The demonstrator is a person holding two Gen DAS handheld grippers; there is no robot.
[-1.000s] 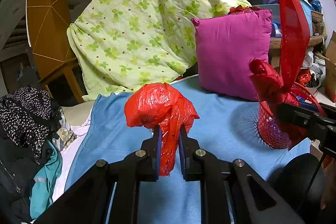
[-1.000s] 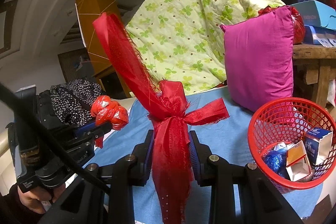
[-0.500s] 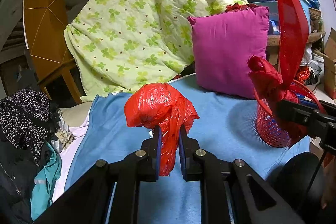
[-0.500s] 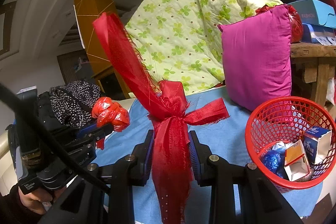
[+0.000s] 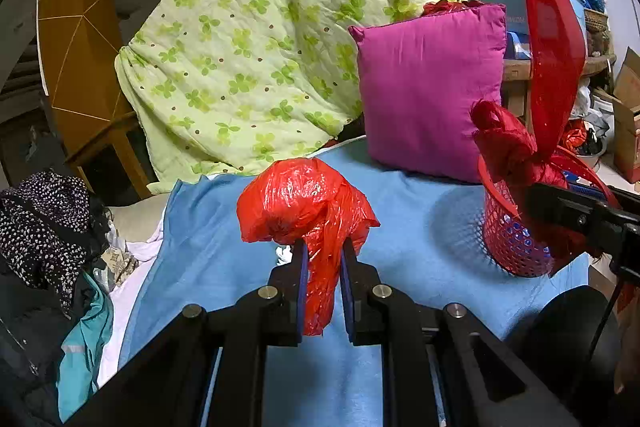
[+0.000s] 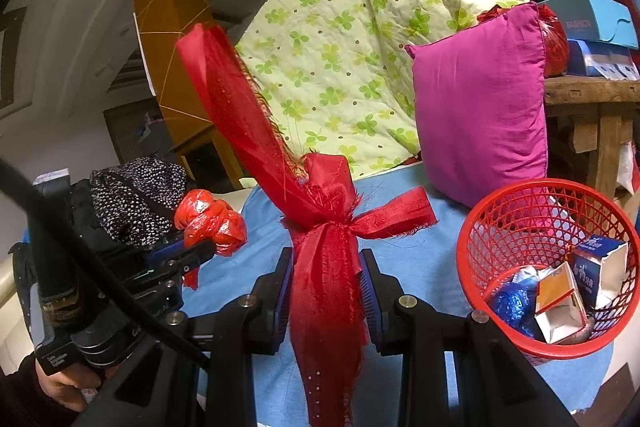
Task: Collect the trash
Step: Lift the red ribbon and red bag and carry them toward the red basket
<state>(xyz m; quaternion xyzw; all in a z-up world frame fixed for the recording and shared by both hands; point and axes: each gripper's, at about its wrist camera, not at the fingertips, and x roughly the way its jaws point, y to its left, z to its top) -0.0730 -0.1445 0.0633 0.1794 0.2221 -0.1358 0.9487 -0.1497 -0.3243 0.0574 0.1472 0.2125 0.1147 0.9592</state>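
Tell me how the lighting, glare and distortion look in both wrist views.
Left wrist view: dim warm light, glare on the crumpled red plastic bag, black fisheye corners. Right wrist view: sharp, the red mesh basket bowed near the edge.

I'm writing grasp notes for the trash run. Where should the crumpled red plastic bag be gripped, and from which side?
Grip the crumpled red plastic bag by its narrow twisted tail, coming from below the bunched ball. The tail hangs thin enough to fit between the pads, while the ball looks too bulky and slippery. The left tongs already pinch it there, above the light blue blanket.
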